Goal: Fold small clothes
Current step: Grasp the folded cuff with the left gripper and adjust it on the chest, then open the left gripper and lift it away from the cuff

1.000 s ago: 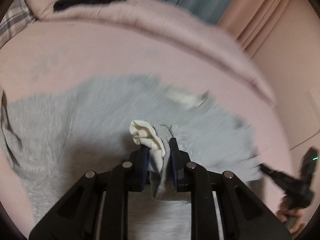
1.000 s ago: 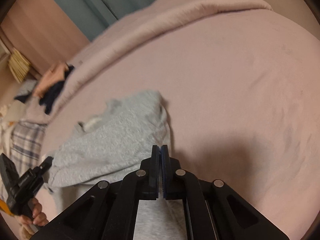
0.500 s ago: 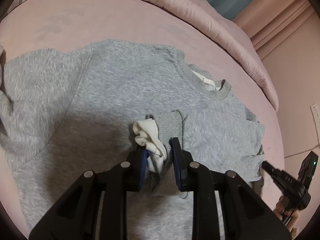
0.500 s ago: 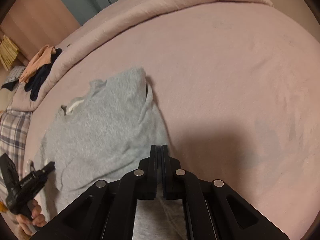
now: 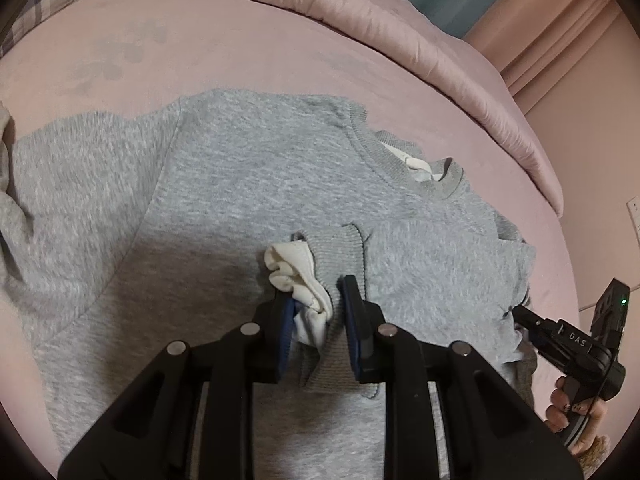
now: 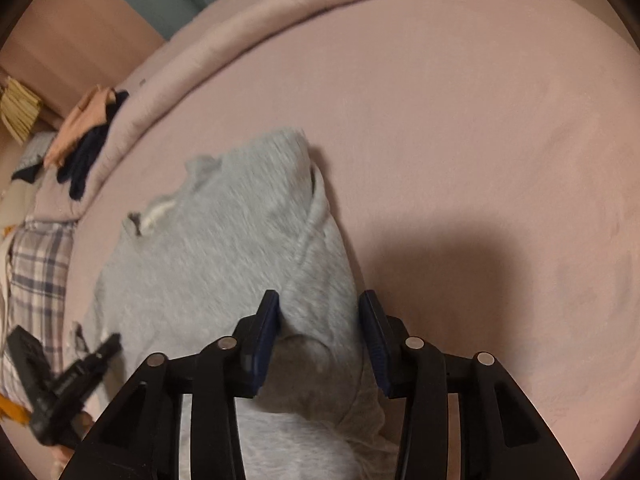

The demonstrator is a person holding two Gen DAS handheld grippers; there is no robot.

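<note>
1. The left gripper [image 5: 316,312] is clamped on a ribbed sleeve cuff [image 5: 340,252], with the white lining bunched between the pads. The cuff is held just above the chest of the grey sweatshirt [image 5: 240,200], which is spread flat on the pink bed sheet [image 5: 240,48].
2. For a tidy fold, the cuff should probably be laid flat across the chest before it gets let go, so the sleeve isn't left twisted.
3. The right gripper [image 6: 320,320] is seen with its jaws opening, at a moderate gap; the grey fabric sits between the pads but isn't pinched. A firm bite on that side edge looks needed before anything is lifted.
4. In the left wrist view the sweatshirt's collar [image 5: 416,164] is pointed up and right, toward the rolled pink duvet [image 5: 400,28]; the long axis is run from collar down to the hem, which is hidden under the gripper.
</note>
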